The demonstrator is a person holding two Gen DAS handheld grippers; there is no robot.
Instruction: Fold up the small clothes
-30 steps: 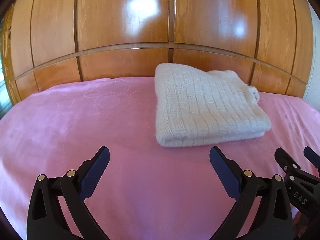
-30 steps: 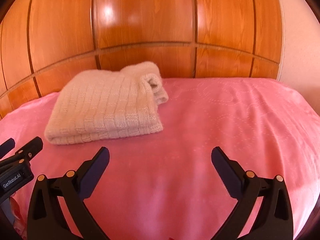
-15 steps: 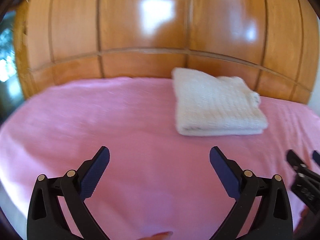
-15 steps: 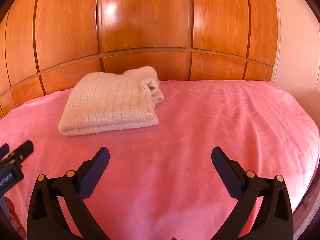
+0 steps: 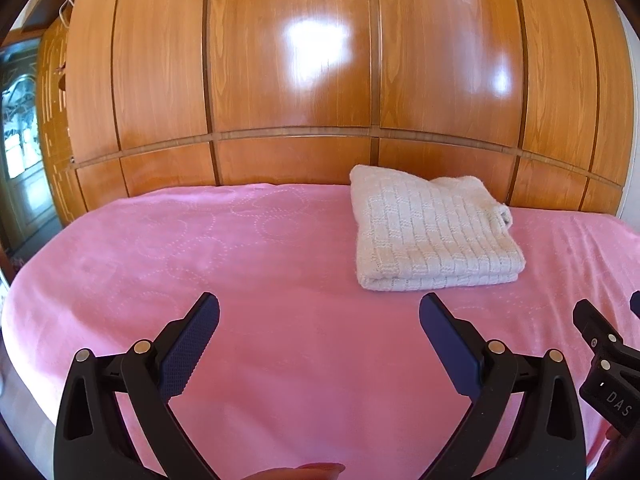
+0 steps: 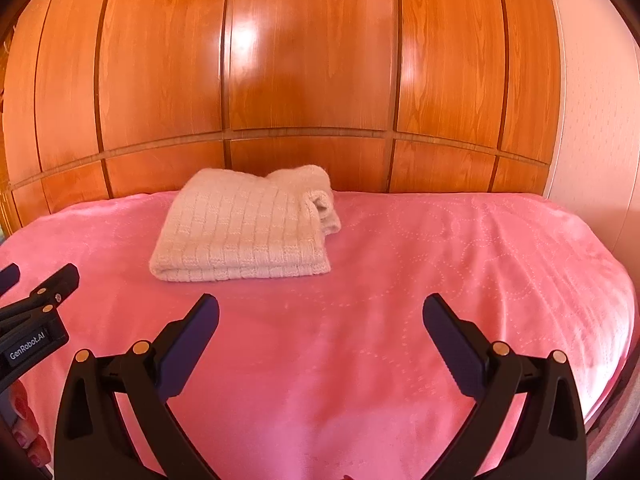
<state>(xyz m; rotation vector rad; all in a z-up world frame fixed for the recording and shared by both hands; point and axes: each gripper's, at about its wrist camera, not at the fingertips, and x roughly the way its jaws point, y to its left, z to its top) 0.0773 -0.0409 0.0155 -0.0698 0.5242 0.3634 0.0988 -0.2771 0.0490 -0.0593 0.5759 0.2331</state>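
Note:
A cream knitted garment (image 5: pixel 432 232) lies folded into a neat rectangle on the pink bedspread (image 5: pixel 248 264), close to the wooden wall. It also shows in the right wrist view (image 6: pixel 248 228). My left gripper (image 5: pixel 319 322) is open and empty, held back from the garment and to its left. My right gripper (image 6: pixel 321 322) is open and empty, held back from the garment and to its right. Each gripper shows at the edge of the other's view: the right one (image 5: pixel 608 336) and the left one (image 6: pixel 36 284).
A glossy wooden panelled wall (image 5: pixel 320 80) stands right behind the bed. A doorway with glass (image 5: pixel 20 128) is at far left. A pale wall (image 6: pixel 592 100) is at the right. The bed edge (image 6: pixel 616 360) drops off on the right.
Both grippers have drawn back from the folded garment, which now looks smaller and farther. The left view swung left, then partly back right. The garment has not moved.

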